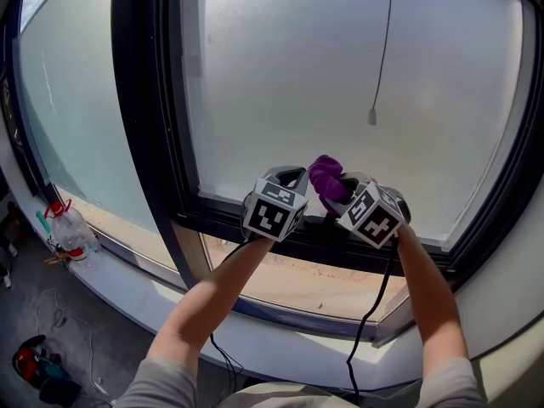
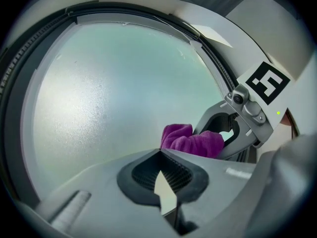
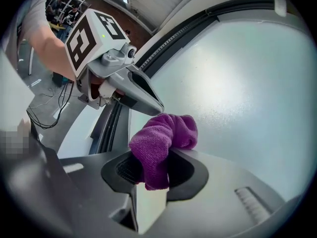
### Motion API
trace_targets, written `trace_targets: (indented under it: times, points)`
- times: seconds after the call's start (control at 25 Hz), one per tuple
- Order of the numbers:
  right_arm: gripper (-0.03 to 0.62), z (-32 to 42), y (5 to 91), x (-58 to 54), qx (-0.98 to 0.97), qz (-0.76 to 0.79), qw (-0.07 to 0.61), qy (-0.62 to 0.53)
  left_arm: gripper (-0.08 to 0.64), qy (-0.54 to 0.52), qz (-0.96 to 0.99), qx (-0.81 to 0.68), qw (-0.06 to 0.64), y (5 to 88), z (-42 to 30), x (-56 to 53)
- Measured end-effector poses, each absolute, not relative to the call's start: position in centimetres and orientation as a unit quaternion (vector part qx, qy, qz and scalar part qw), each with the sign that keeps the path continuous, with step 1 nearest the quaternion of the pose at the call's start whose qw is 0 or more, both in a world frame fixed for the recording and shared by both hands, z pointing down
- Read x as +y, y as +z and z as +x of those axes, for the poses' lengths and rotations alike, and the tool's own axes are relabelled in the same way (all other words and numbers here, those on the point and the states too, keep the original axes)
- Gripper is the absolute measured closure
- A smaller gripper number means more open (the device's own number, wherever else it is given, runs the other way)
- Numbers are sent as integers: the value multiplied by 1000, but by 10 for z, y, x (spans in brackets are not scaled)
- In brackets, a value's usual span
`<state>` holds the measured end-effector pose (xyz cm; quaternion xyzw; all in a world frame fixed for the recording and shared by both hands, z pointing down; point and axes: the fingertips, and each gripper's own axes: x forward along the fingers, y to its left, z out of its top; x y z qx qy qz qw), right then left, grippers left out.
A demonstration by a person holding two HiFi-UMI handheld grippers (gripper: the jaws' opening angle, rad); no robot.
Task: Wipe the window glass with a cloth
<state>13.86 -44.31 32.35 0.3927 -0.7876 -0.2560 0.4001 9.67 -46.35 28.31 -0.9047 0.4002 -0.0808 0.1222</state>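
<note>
- Window glass (image 1: 340, 75): big frosted pane that fills most of the head view, bright, with nothing visible through it.
- Second pane (image 1: 72, 100) to the left, greenish, also frosted.
- Dark window frame (image 1: 144, 109): a thick upright between the two panes, and a bottom rail running under the grippers.
- Sill (image 1: 289, 283): tan strip below the bottom rail, with a white ledge beneath it.
- Person's forearms reach up from the bottom edge, one gripper in each hand, and cables hang down from both.
- Right gripper (image 3: 148, 177): fingers clamped on the purple cloth (image 3: 161, 143). It is held low in front of the big pane, just above the bottom rail.
- Cloth is bunched into a wad. Most of it sticks out past the fingertips toward the glass, and a short tail hangs between the fingers. Cannot tell whether it touches the glass.
- Left gripper (image 2: 161, 180): fingers closed together with nothing between them. It sits just beside the right gripper on its left, at the same height, pointing at the glass.
- The two grippers are close together, and the left one's tip is near the cloth but apart from it.
- Plastic bottle (image 1: 70, 228): clear with red at the neck, standing at the far left end of the ledge.
- Pull cord (image 1: 387, 41): thin line hanging in front of the big pane, with a small weight at its end, above the right gripper.
</note>
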Motion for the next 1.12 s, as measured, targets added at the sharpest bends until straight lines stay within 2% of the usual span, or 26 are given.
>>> trace_targets:
  times: [0.32,0.6,0.8,1.12]
  points:
    - [449,149,367,-441,-778,364,454,-236,560,-89,-908,395,106,305,104,-461]
    - [451,150,371,-441,-776,365,455,-241,560,-94,-907,398,105,309,106,-455]
    - [449,147,344,-425,-789,378,403,-268,560,-83,-904,404,110,294,104,-446]
    - [448,157,227,-398,-777,430,282,-362,560,-49,-891,423,159,223,110,-429]
